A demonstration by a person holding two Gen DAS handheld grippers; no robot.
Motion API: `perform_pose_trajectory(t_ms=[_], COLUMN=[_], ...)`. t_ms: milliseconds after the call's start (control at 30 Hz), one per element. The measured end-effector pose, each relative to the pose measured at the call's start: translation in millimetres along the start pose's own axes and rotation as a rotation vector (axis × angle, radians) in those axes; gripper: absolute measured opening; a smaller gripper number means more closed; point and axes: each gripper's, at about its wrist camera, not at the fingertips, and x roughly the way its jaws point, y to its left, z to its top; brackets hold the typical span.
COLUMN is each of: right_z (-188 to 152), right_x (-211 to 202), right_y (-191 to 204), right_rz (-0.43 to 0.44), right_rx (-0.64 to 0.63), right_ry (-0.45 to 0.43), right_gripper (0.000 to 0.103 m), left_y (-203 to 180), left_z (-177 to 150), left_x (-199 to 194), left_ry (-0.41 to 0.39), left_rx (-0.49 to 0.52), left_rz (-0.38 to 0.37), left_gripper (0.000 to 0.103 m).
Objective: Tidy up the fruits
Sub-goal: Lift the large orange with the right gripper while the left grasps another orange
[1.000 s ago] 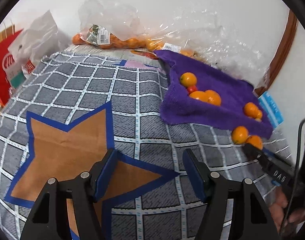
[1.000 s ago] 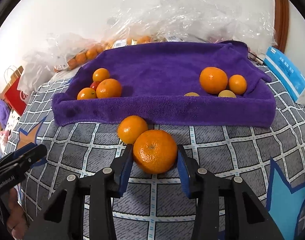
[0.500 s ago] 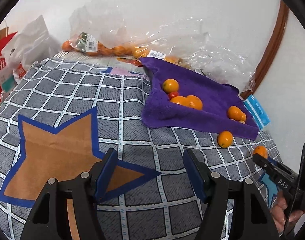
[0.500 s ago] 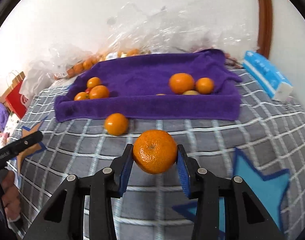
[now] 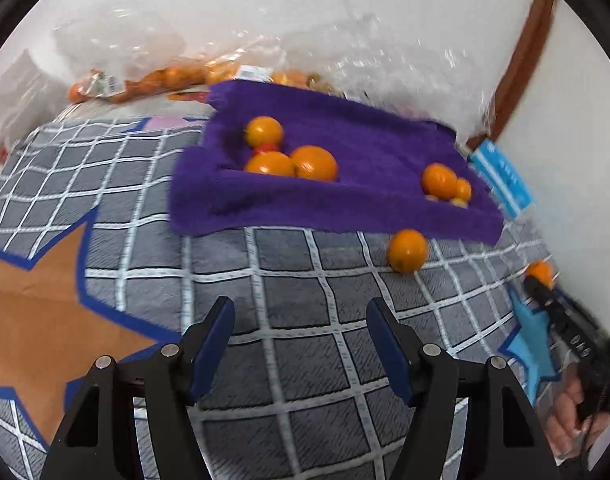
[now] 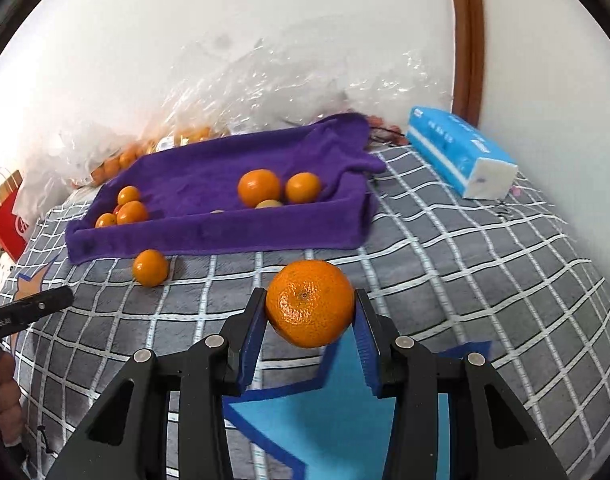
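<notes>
The right gripper (image 6: 310, 312) clamps an orange (image 6: 310, 303); the left gripper (image 5: 301, 338) hangs open and empty, a loose orange (image 5: 407, 250) at its one o'clock, beside the purple towel (image 5: 357, 204)

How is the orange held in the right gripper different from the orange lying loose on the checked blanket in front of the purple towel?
The held orange is clamped between the right gripper jaws, off the checked grey blanket; the loose orange rests on the blanket, untouched. The held orange looks larger, though it is nearer the camera. Its dimpled stem end faces the camera; the loose orange's cannot be made out. Both are round, orange, and outside the purple towel.
</notes>
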Motion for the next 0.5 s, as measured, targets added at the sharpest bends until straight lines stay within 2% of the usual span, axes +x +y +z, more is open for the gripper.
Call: perform_pose_trajectory(t_ms=[133,300,500], right_z=[-3,-6,-6], right_x=[5,7,10], right_y=[-8,-16,-15], right_rz=[0.0,0.038,0.041], right_rx=[0.021,0.066,0.069], right_ry=[0.004,0.015,0.028], right_gripper=[0.042,0.042,0.042], left_y=[-5,2,-8], left_z=[-6,-7,-7], left_x=[4,1,6], left_ry=[-0.021,-0.031,-0.018], left_rx=[0.034,0.004,0.056], left_rz=[0.059,0.052,0.098], left_gripper=[0.066,0.066,0.07])
